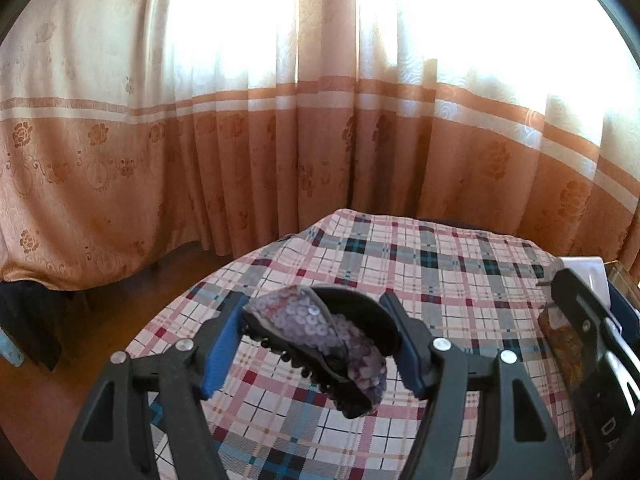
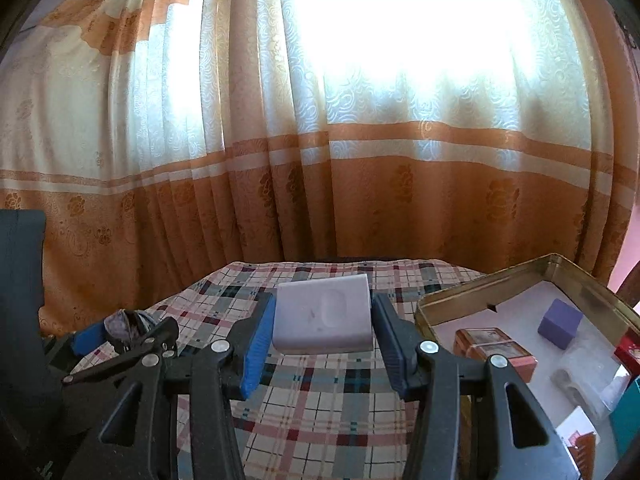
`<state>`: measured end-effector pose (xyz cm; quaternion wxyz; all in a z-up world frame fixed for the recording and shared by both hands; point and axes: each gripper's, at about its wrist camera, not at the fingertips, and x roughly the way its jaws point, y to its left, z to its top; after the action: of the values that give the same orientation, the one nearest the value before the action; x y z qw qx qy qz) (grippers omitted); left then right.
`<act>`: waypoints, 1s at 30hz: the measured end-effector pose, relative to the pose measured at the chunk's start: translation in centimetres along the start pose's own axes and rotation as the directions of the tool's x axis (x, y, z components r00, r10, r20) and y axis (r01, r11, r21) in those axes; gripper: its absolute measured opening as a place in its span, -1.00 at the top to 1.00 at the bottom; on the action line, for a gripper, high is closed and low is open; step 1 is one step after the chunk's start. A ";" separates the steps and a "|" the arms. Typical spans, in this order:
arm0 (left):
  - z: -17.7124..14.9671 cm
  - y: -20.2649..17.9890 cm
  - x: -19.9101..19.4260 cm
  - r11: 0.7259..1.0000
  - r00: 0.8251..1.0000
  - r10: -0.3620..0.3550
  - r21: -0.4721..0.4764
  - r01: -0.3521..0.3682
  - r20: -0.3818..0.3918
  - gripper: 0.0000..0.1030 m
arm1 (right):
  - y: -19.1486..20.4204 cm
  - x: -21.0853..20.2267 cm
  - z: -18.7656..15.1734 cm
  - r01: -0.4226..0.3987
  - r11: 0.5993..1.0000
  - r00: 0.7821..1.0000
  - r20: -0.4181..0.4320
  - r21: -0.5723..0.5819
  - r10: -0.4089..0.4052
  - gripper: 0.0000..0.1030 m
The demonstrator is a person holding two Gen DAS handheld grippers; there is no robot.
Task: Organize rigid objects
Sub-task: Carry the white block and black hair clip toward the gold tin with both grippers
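Left tongs (image 1: pixel 316 332) are clamping a sequinned hair claw (image 1: pixel 320 336), light, springy; right tongs (image 2: pixel 322 332) are squeezing a pale rigid box (image 2: pixel 323 314), both carried above the bench (image 2: pixel 320 408) beside the tin (image 2: pixel 452 294).

This is a room in a home. A long cream-and-orange curtain (image 2: pixel 320 160) with a woven rose pattern hangs to the floor over a bright window. Just in front of the curtain stands a table under a plaid tablecloth (image 1: pixel 400 264). Left of the table, brown wooden flooring (image 1: pixel 120 312) shows beneath the curtain's hem.
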<state>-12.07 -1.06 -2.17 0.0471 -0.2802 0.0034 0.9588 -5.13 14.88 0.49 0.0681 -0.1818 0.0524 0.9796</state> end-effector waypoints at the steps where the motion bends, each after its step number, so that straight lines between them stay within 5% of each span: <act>1: 0.0 -0.1 -0.1 1.000 1.000 0.000 0.002 0.000 0.004 -0.31 | 0.0 -0.2 -0.1 0.001 1.000 1.000 0.002 0.000 -0.001 -0.01; 30: -2.3 -2.6 -5.5 0.999 0.994 -0.040 0.040 0.036 0.100 -0.31 | -2.5 -5.6 -1.0 0.020 1.000 0.998 0.059 0.018 -0.021 -0.01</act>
<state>-6.03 0.93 -1.11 0.0707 -0.2303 0.0139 0.9705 0.77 16.58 1.44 0.0814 -0.1527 0.0572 0.9832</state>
